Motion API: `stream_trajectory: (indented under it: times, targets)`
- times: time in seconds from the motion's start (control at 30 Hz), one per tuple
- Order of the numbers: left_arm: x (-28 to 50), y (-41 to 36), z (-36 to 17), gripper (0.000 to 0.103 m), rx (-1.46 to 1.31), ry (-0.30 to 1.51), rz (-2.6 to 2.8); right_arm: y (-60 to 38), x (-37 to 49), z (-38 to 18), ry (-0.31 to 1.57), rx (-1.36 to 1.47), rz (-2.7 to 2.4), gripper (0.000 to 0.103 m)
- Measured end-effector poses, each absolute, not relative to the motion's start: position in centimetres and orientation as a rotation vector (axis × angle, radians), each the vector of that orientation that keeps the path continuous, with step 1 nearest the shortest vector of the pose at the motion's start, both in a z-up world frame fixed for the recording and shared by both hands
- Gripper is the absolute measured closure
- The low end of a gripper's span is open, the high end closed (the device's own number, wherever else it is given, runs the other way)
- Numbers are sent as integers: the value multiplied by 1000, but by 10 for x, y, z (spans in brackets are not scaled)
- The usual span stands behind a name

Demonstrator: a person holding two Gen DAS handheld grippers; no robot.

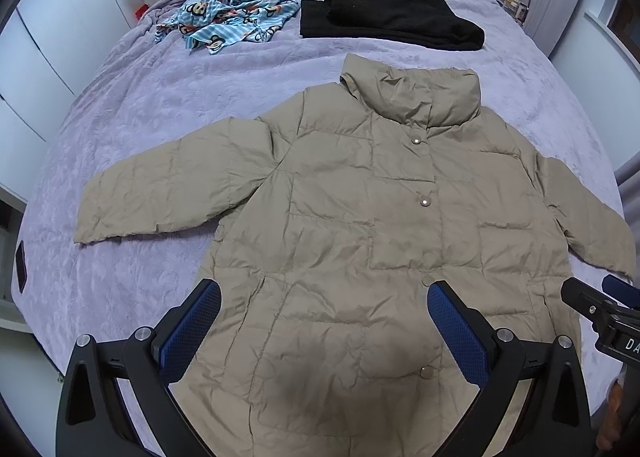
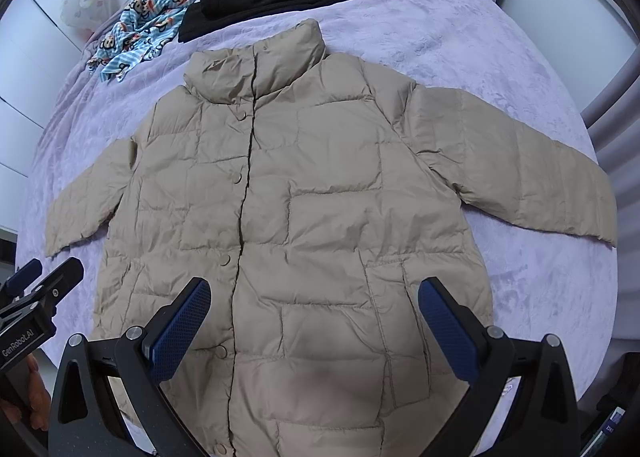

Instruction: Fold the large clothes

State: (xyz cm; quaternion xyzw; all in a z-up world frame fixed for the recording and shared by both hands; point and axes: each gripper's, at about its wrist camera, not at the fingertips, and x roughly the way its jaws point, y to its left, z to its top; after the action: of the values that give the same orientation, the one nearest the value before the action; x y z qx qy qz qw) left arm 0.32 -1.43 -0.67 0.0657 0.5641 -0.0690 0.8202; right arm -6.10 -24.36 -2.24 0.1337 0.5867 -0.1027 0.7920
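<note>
i'd start with a sleeve: bring my left gripper [image 1: 324, 333] out to the left cuff, pinch just the edge and lay it flat across the chest. both it and my right gripper [image 2: 314, 323] hover spread wide, holding nothing. the beige puffer jacket [image 1: 360, 225] lies front up, snapped shut, sleeves splayed, on the lilac bedspread [image 1: 160, 105].

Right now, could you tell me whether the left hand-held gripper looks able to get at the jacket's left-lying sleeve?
Probably yes: the left hand-held gripper is open above the jacket, and the sleeve lies flat on the blanket with nothing on it or across the way.
</note>
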Motion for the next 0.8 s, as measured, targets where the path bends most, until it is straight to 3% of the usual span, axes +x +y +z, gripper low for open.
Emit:
stream_trajectory:
  times: [0.8]
  targets:
    - [1, -16, -9, 0, 140, 1206, -145, -246, -60, -22, 1265, 298, -222, 0]
